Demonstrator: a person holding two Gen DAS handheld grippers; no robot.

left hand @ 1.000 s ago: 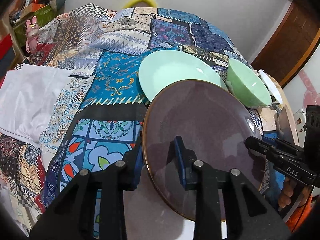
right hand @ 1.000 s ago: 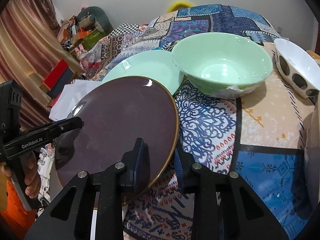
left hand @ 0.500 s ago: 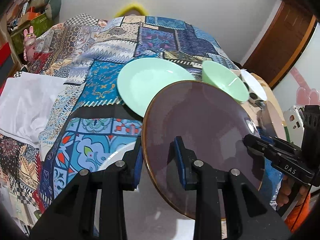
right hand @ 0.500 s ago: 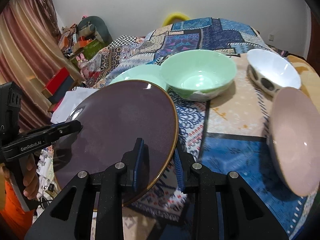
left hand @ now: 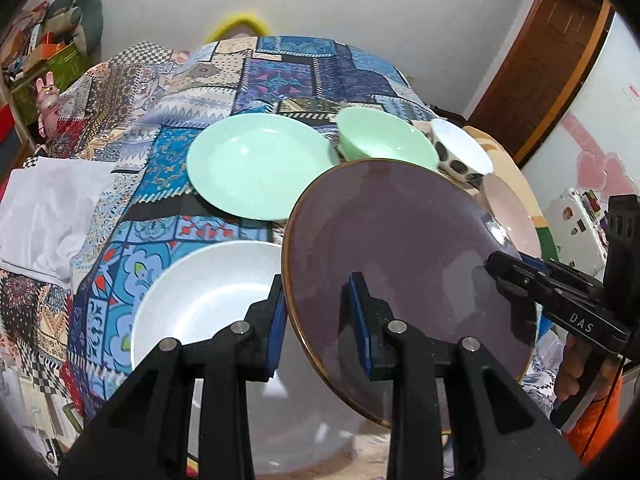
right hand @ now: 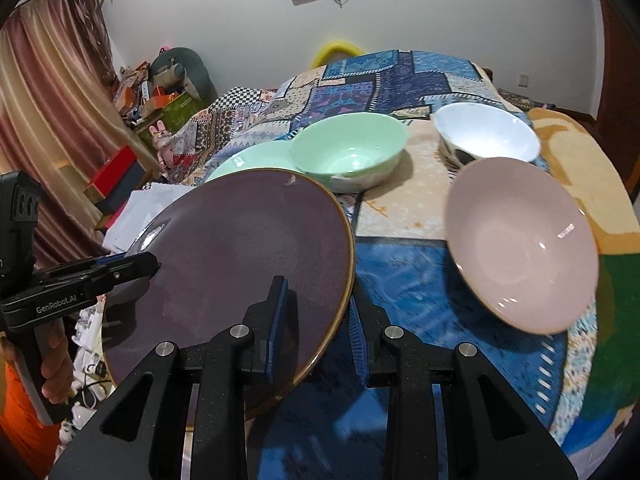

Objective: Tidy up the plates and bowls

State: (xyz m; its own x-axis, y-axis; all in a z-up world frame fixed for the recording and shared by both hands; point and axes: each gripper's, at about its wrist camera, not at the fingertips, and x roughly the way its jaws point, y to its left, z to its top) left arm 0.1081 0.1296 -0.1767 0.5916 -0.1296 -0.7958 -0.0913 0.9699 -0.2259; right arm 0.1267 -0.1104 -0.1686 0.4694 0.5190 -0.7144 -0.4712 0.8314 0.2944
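Patchwork-covered bed (left hand: pixel 168 168) serves as worktop. Left gripper (left hand: pixel 316 320) and right gripper (right hand: pixel 316 320), both clamped on opposite rims of purple plate (left hand: pixel 400 248), hold it tilted above white plate (left hand: pixel 208 292). Risk: shallow rim grips slip, plate drops onto crockery below.

Your left gripper (left hand: pixel 316 322): black fingers, blue pads (left hand: pixel 277 320), silver screws, "GenRobot.AI" marking. Your right gripper (right hand: pixel 316 322): same build, "DAS" marking. Orange sleeves.
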